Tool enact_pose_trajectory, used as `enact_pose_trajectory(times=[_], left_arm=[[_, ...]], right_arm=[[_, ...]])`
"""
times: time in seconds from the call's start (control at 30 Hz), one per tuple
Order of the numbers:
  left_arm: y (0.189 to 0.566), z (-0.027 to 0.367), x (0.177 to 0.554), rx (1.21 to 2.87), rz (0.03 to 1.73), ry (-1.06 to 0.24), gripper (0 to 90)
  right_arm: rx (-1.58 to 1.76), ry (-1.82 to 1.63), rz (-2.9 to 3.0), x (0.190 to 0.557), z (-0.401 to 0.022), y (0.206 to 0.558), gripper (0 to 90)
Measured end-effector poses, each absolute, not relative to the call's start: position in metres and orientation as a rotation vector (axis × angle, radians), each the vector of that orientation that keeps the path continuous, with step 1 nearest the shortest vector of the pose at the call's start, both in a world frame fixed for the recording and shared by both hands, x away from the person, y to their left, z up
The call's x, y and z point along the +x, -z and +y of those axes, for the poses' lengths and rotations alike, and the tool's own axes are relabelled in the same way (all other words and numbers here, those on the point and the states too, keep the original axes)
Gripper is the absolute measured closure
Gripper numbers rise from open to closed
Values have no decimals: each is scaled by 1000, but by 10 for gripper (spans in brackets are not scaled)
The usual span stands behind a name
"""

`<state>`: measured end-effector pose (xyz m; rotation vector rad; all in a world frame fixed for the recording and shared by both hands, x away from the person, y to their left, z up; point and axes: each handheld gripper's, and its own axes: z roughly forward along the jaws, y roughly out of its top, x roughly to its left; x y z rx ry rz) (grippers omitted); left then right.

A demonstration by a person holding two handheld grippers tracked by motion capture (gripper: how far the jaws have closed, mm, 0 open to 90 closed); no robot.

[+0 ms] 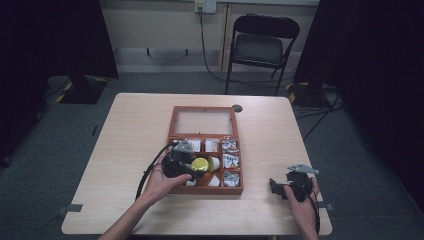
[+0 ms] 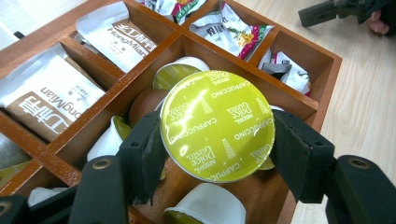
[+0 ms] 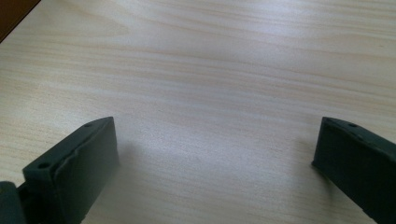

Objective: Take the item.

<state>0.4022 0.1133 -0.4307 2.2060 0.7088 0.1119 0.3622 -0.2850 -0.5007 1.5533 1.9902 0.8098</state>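
Note:
A wooden compartment box (image 1: 172, 131) sits open at the table's middle, its glass lid laid back. My left gripper (image 1: 192, 167) is shut on a coffee capsule (image 2: 217, 125) with a yellow-green foil lid, held just above the box's large front compartment (image 2: 252, 193). More capsules (image 2: 208, 210) lie in that compartment beneath it. Tea sachets (image 2: 46, 100) fill the smaller compartments. My right gripper (image 1: 276, 187) rests low over the bare table at the front right, open, with nothing between its fingers (image 3: 77, 161).
A folding chair (image 1: 260, 45) stands beyond the table's far edge. A cable (image 1: 150, 172) trails from my left gripper across the table. Bare tabletop (image 1: 130, 130) lies to the left of the box and around my right gripper.

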Motion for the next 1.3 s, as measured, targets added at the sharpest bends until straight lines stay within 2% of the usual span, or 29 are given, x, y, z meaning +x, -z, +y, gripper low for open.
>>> enact_pose_trajectory(times=[1.3], left_arm=[[400, 156, 407, 2066, 757, -172, 382]], right_arm=[[1553, -811, 1991, 362, -285, 501, 0]])
